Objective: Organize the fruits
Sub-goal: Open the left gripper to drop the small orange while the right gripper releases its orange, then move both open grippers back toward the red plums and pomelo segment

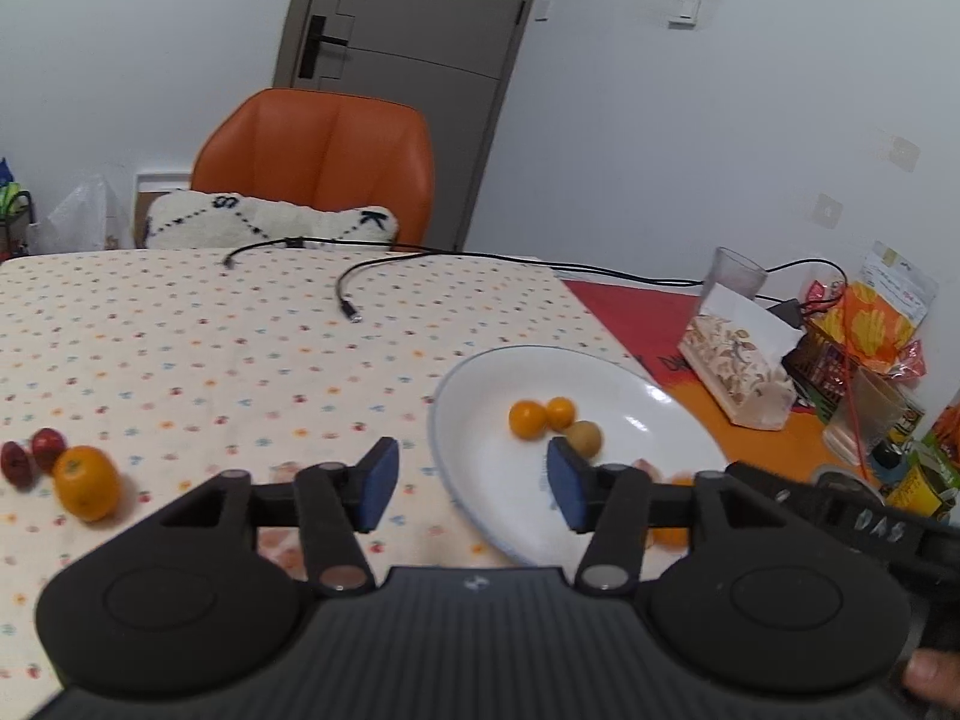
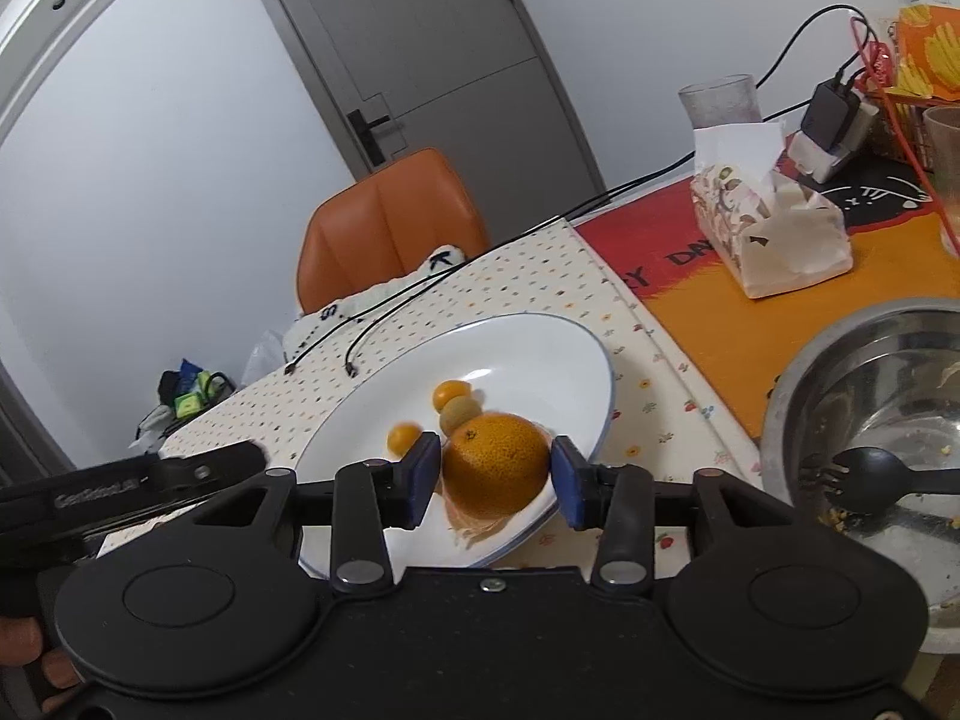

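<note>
In the left wrist view, two dark red fruits (image 1: 33, 456) and an orange (image 1: 86, 482) lie at the left edge of the frame on the dotted cloth of the worktop (image 1: 240, 348). An orange chair (image 1: 318, 162) with a white cushion (image 1: 270, 222) stands at upper centre, and black cables (image 1: 348, 294) run across the cloth. A tissue box (image 1: 741, 360) and a clear cup (image 1: 735, 273) stand at right. The white plate (image 1: 654, 402) sits right of centre and carries two small orange fruits (image 1: 528, 418) and one small brownish fruit (image 1: 583, 438), all touching. The left gripper (image 1: 471, 483) is moderately open with nothing between its blue pads; its right pad lies over the plate. In the right wrist view, the plate (image 2: 540, 348) is at centre. A large round orange (image 2: 497, 462) with dimpled skin rests on the plate's near side, touching the brownish fruit behind it. A steel bowl (image 2: 798, 384) holding a black spoon (image 2: 870, 477) is at right. The right gripper (image 2: 495, 483) brackets the large orange; the left pad touches it, while a thin gap shows at the right pad, so the orange is not clamped.
</note>
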`<state>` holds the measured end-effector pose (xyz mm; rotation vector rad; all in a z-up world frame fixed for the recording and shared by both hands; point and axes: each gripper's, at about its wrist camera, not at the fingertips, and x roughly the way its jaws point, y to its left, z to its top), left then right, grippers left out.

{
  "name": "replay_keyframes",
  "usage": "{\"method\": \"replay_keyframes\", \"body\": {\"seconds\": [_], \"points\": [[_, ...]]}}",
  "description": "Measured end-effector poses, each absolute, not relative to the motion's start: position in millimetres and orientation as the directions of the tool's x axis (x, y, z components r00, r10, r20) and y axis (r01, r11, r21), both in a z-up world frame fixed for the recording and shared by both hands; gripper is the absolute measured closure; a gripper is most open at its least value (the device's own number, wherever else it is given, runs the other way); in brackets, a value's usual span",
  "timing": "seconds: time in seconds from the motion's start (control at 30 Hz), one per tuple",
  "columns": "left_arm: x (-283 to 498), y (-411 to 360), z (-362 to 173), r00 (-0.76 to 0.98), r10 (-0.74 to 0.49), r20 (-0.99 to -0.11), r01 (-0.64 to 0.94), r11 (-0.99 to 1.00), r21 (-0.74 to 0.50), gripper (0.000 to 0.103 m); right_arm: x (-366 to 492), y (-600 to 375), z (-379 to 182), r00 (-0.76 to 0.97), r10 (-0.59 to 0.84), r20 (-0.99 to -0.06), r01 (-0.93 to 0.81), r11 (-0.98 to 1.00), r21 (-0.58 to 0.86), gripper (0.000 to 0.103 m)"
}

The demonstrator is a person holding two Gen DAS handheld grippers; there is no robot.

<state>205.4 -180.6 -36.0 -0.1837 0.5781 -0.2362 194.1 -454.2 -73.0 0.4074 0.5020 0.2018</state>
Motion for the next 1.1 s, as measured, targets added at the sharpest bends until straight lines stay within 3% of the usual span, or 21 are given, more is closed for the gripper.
{"method": "replay_keyframes", "body": {"seconds": [0.33, 0.53, 0.9, 1.1], "points": [[190.1, -144.0, -31.7, 0.838, -0.194, -0.509, 0.106, 0.975, -0.198, 0.026, 188.2, -440.4, -59.0, 0.858, 0.330, -0.393, -0.149, 0.893, 0.425, 0.053], [180.4, -122.1, -31.9, 0.851, -0.146, -0.505, 0.062, 0.982, -0.180, 0.019, 185.7, -425.9, -56.4, 0.839, 0.372, -0.397, -0.187, 0.882, 0.432, 0.046], [157.1, -72.9, -38.9, 0.861, -0.070, -0.504, -0.028, 0.983, -0.184, 0.016, 181.1, -392.3, -54.9, 0.807, 0.435, -0.400, -0.261, 0.869, 0.420, 0.031], [146.2, -52.0, -40.6, 0.871, -0.047, -0.489, -0.055, 0.980, -0.193, 0.016, 180.9, -368.1, -55.8, 0.785, 0.461, -0.414, -0.292, 0.865, 0.409, 0.031]]}}
